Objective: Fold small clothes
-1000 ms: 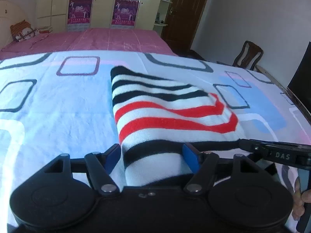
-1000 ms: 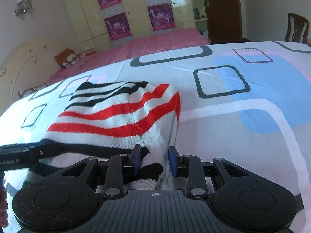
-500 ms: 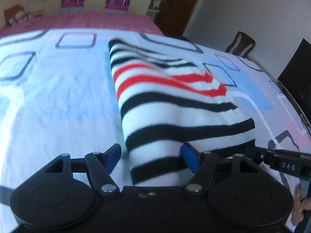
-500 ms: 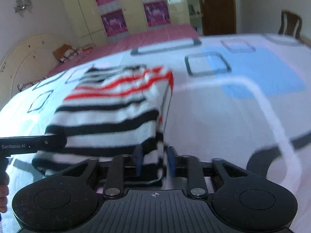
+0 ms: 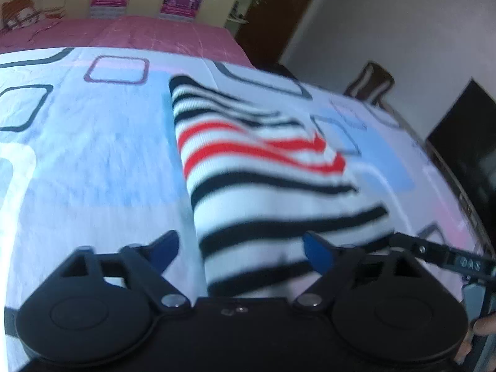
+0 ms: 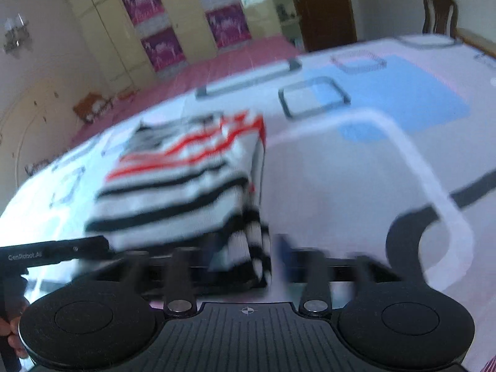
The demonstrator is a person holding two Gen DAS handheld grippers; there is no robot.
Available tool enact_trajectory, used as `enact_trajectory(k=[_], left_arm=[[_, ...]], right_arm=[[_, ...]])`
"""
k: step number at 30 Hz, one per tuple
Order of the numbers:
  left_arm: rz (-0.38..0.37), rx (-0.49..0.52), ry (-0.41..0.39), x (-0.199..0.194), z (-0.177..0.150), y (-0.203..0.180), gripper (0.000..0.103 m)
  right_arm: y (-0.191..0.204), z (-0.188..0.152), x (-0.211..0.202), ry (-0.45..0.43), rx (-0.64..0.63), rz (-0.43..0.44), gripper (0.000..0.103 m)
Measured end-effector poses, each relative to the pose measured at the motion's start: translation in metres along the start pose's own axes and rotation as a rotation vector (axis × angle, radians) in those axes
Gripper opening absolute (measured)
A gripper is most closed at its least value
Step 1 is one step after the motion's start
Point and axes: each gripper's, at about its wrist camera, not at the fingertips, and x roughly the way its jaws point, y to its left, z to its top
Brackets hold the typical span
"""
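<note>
A bed sheet (image 5: 93,161), white with blue patches and dark rounded-rectangle outlines, fills the middle of both views; behind it, along the upper left of each frame, a pink bed cover (image 5: 124,31) is seen in front of cream wardrobe doors (image 6: 102,31) hung with purple posters (image 6: 161,46) whose print is too blurred to be read. A dark wooden door (image 6: 322,3) is placed at the upper centre-right, and a wooden chair (image 6: 440,12) is seen at the upper right. The striped sweater (image 5: 263,186), white with black and red bands, is laid folded on the sheet at the centre of the left wrist view and centre-left of the right wrist view. The left gripper (image 5: 241,251) is held wide open at the lower centre, its blue pads on either side of the sweater's near edge without pressing it. The right gripper (image 6: 251,254) is smeared by motion; a black-and-white striped edge of the sweater is seen between its fingers, but whether it is clamped cannot be told. "GenRobot.AI" is read on the bar at the lower left of the right wrist view, and "DAS" on the bar at the lower right of the left wrist view.
</note>
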Motion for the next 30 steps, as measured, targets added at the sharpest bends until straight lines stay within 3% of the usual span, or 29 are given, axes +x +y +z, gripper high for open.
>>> enact_trajectory(k=[6, 12, 15, 18, 20, 27, 30], left_arm=[[0.020, -0.067, 0.007, 0.025, 0.030, 0.006, 0.091], [0.001, -0.167, 0.085, 0.066, 0.036, 0.021, 0.096], [0.004, -0.141, 0.077, 0.075, 0.036, 0.018, 0.099], [0.004, -0.112, 0.074, 0.080, 0.036, 0.014, 0.097], [0.006, -0.101, 0.075, 0.080, 0.037, 0.010, 0.087], [0.021, -0.093, 0.058, 0.069, 0.041, -0.002, 0.063], [0.021, -0.068, 0.039, 0.060, 0.045, -0.005, 0.051]], right_arm=[[-0.007, 0.040, 0.040, 0.015, 0.015, 0.062, 0.075], [-0.023, 0.063, 0.100, 0.094, 0.073, 0.139, 0.075], [-0.027, 0.064, 0.122, 0.135, 0.066, 0.169, 0.075], [-0.027, 0.062, 0.129, 0.122, 0.070, 0.200, 0.075], [-0.023, 0.063, 0.133, 0.130, 0.055, 0.209, 0.062], [-0.022, 0.065, 0.125, 0.130, 0.059, 0.240, 0.038], [-0.014, 0.066, 0.115, 0.102, 0.044, 0.242, 0.035]])
